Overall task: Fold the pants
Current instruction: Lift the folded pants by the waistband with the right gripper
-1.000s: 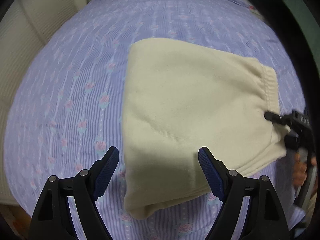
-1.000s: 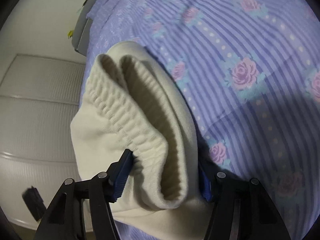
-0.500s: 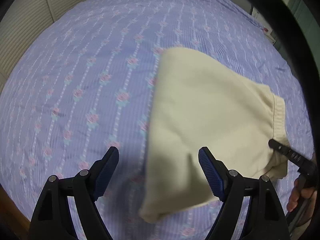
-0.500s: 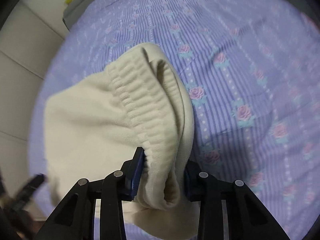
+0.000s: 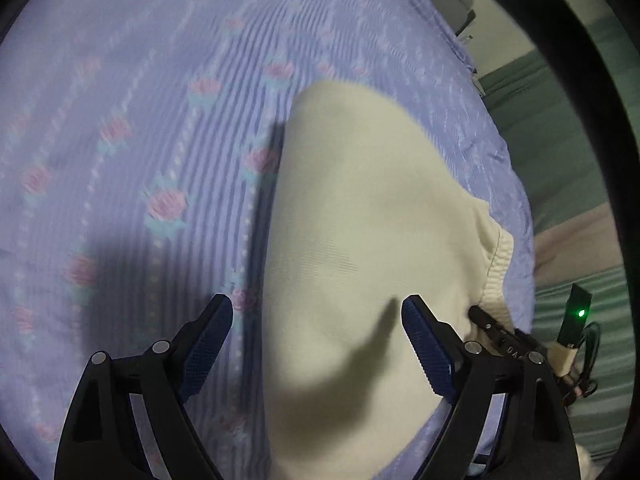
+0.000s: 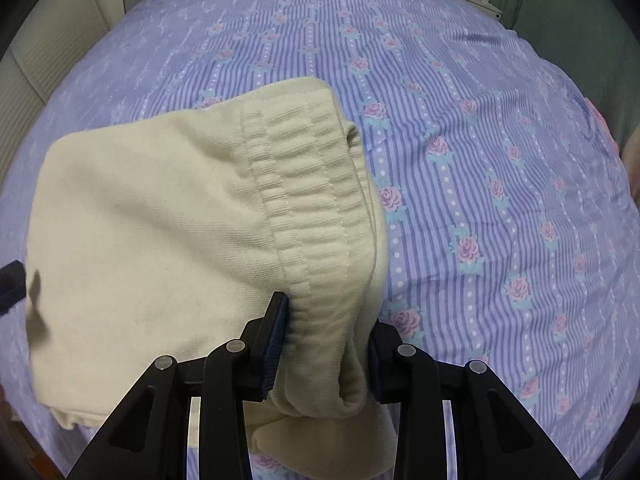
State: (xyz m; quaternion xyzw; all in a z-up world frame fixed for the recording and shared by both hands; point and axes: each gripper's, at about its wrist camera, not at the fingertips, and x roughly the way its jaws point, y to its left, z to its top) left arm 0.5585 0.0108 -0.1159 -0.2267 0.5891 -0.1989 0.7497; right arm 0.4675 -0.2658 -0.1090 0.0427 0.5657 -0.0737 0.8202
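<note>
Pants (image 6: 152, 216) now hang by their waistband (image 6: 316, 216) in the right gripper (image 6: 326, 344), which has clamped shut since a second ago, while the left gripper (image 5: 318, 344), empty and wide apart, has closed in for the fold.

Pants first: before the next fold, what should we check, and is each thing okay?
1. Right gripper pinching the waistband: ok.
2. Left gripper open and empty: ok.
3. Left gripper over the pants edge, ready to grab: cannot tell, its pads touch nothing.
4. Pants lying flat on the bedspread: not ok, the waistband end is bunched and lifted.
5. Bedspread room beside the pants: ok.
6. Pants' far layers lined up: cannot tell, hidden.
</note>
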